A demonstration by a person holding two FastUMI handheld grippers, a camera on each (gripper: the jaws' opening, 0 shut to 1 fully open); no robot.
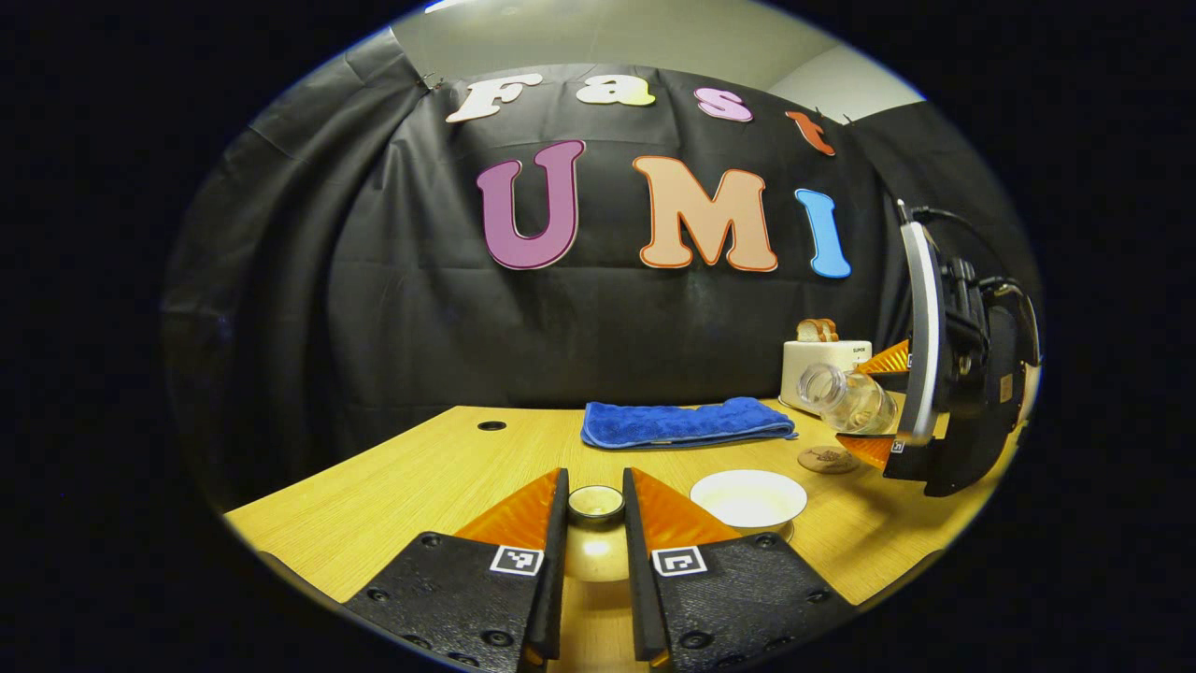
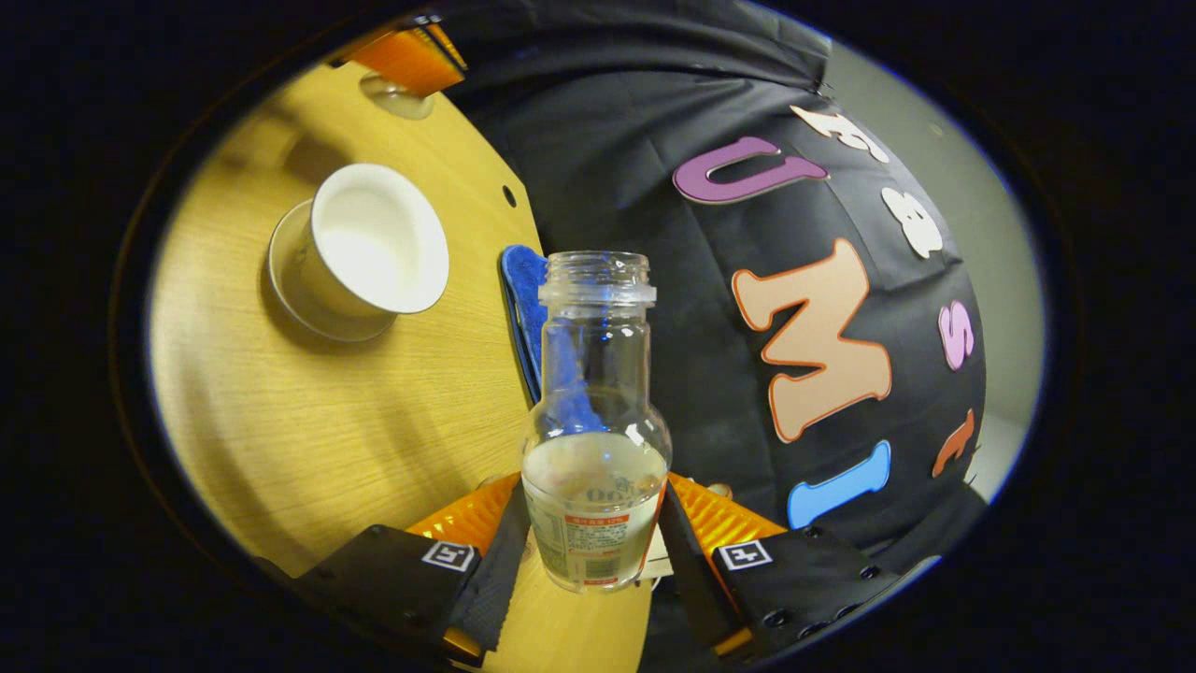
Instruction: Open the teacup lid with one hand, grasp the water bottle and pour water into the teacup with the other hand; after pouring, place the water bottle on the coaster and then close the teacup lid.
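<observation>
My left gripper (image 1: pixel 595 475) is shut on the pale teacup lid (image 1: pixel 595 523), held just above the table. To its right stands the open white teacup (image 1: pixel 748 496), seen on its saucer (image 2: pixel 285 280) in the right gripper view. My right gripper (image 2: pixel 595 486) is shut on the clear glass water bottle (image 2: pixel 595 411), which is uncapped and partly filled. In the left gripper view the bottle (image 1: pixel 846 397) hangs tilted in the right gripper (image 1: pixel 875 404), mouth toward the cup, up and to the cup's right. No stream is visible. A round brown coaster (image 1: pixel 827 459) lies under the bottle.
A folded blue towel (image 1: pixel 687 422) lies at the back of the wooden table (image 1: pixel 420 477). A white toaster (image 1: pixel 822 360) with bread in it stands at the back right. The left gripper (image 2: pixel 411 56) with the lid shows beyond the cup.
</observation>
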